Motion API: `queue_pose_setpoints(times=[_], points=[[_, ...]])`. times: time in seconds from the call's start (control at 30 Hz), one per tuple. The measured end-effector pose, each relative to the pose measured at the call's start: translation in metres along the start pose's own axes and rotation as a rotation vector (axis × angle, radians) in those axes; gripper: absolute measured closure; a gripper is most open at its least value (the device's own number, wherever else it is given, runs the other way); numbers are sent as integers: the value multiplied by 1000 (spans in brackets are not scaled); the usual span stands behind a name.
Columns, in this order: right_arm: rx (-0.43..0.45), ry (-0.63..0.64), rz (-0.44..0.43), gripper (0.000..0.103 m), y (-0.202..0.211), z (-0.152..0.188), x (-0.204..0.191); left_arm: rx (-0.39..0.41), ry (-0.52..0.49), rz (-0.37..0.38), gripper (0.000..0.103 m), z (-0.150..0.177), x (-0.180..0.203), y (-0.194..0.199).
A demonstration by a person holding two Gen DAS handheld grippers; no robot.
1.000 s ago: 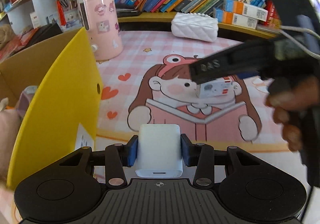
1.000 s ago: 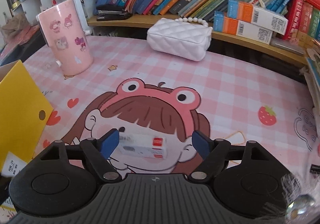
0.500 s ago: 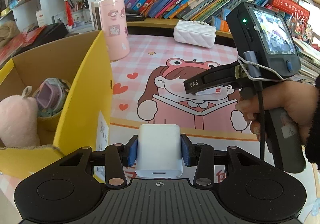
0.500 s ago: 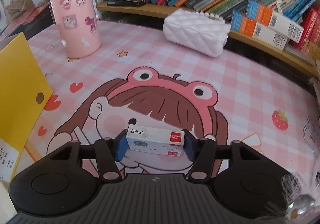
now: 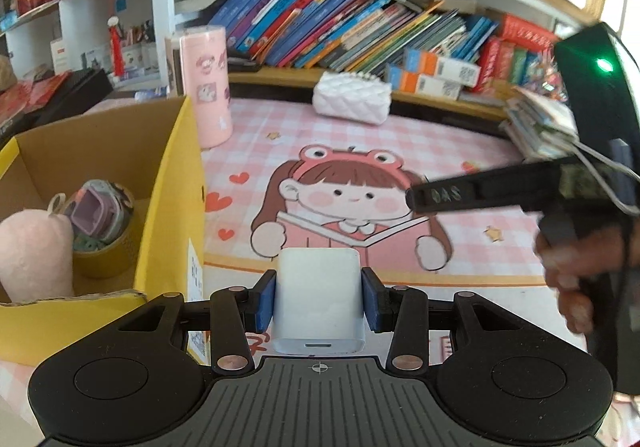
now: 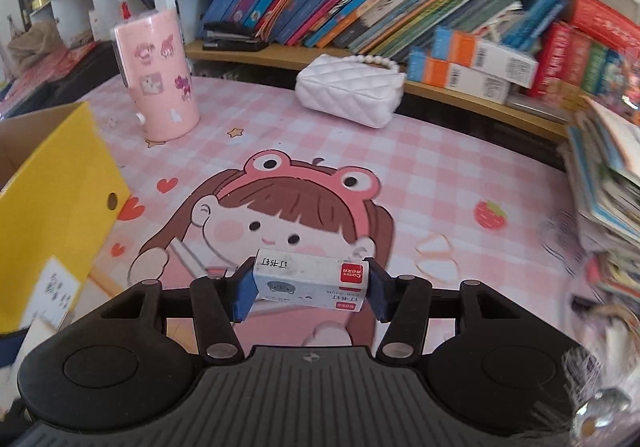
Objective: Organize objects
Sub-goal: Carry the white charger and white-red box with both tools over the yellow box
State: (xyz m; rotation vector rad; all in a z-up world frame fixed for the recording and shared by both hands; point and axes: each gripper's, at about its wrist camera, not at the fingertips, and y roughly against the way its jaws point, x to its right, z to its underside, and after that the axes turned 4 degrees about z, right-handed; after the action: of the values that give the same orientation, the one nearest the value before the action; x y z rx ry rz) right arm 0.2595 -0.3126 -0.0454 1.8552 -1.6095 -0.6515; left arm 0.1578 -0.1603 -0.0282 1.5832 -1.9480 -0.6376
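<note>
Transport step: left gripper (image 5: 318, 303) clamps white charger (image 5: 318, 299), right gripper (image 6: 310, 283) clamps staple box (image 6: 310, 279); next, release into yellow box (image 5: 168, 207).

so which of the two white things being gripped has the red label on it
The small staple box in the right gripper: it has a red brand patch and printed text. The charger block in the left gripper is plain white, with only a slot.
</note>
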Motion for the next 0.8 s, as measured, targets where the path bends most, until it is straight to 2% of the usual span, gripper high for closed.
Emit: queue_pose_setpoints(times=[0.2,0.4,0.8], points=[[17,-69,41,51,56,20,-5,35,-17,74,62,8,-12,33],[12,-162,92,51,102,50,-28,41,-37,122,62,28,-33,67],[-55,-105,102,51,141,109,-127,14,43,51,62,73,-122,124]])
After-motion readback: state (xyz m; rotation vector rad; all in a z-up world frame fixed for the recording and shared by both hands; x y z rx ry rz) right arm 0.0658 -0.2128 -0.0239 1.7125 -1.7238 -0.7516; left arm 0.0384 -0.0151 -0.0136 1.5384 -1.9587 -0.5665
